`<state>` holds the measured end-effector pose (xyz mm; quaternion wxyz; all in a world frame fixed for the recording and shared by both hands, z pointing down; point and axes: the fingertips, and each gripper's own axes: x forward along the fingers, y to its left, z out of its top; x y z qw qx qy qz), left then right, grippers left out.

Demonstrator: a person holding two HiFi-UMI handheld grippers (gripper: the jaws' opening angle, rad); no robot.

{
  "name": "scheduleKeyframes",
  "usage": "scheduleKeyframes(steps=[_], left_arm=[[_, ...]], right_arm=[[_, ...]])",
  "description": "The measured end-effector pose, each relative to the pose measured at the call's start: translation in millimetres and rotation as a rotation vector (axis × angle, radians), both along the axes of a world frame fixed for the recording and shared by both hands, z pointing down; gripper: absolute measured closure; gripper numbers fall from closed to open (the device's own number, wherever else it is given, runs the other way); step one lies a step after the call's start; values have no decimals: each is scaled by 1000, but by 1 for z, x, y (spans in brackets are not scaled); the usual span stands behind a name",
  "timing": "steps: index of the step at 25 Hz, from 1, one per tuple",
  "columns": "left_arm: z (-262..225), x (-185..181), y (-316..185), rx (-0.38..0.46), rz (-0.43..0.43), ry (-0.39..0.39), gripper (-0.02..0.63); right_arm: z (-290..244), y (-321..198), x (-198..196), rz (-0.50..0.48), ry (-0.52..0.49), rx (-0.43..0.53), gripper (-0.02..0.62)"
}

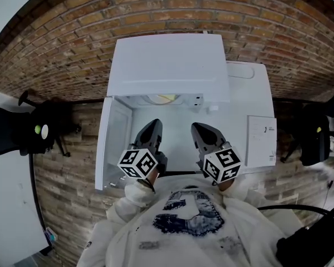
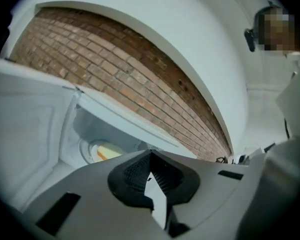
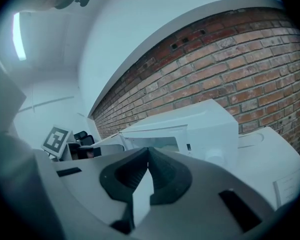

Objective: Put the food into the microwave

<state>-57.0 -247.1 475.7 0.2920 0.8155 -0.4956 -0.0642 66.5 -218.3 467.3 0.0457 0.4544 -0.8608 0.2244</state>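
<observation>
The white microwave [image 1: 170,65] stands on a white table against the brick wall, with its door [image 1: 114,138] swung open to the left. Inside it lies a plate of yellow food [image 1: 162,98], which the left gripper view shows as the plate [image 2: 106,151] deep in the cavity. My left gripper [image 1: 150,128] hovers in front of the opening, its jaws shut and empty [image 2: 150,156]. My right gripper [image 1: 199,129] is beside it on the right, also shut with nothing held [image 3: 148,151], and points at the microwave [image 3: 200,129].
A white booklet [image 1: 261,141] lies on the table [image 1: 250,93] to the right of the microwave. Black equipment stands at the left [image 1: 22,129] and at the right [image 1: 314,135]. Behind everything runs a brick wall [image 1: 72,43].
</observation>
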Motion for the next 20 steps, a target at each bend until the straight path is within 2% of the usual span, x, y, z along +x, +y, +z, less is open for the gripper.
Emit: scheduleKeyframes(steps=[5,11,13,20], left_arm=[[-35,9,24,137,41,-214,600],[-46,16,46,206,54,-345,600],[-48,16,50,218,51,-370,600],[-50,17,54,237,48,-380,600]], right_arm=[[-8,9,1,2,-1,19,580],[-13,20,1,-11,11,41,580],[-14,23,1,-11,16,43,580],[-13,29,4,3,33,51,581]])
